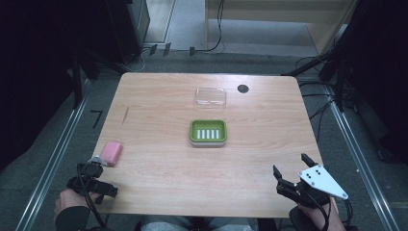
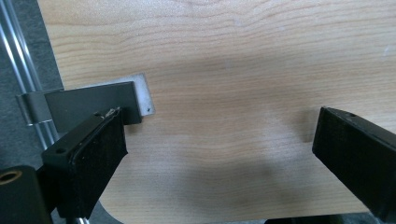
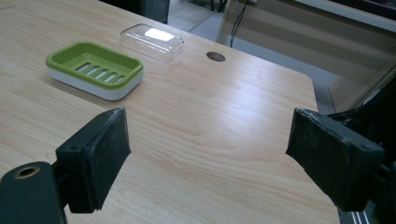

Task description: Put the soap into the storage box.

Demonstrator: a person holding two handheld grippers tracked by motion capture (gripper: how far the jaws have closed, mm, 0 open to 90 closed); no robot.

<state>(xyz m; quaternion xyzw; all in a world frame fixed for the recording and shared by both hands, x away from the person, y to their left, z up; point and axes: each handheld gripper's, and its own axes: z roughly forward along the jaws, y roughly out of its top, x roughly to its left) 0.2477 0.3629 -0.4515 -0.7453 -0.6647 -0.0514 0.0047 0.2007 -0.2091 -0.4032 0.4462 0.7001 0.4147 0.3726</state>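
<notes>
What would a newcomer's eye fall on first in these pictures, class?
Probably the green soap dish, bright at the middle of the wooden table, with a clear lid lying just beyond it. Next comes the pink soap bar at the table's left edge, close to the left gripper. The right gripper waits open at the near right corner.

I find no writing, label, brand, number or sign that I can read anywhere here. The green soap dish (image 1: pixel 208 132), the clear lid (image 1: pixel 210 96) and the pink soap bar (image 1: pixel 111 153) carry no print that I can make out, and the wooden table (image 1: pixel 250 159) is bare of marks with letters.
</notes>
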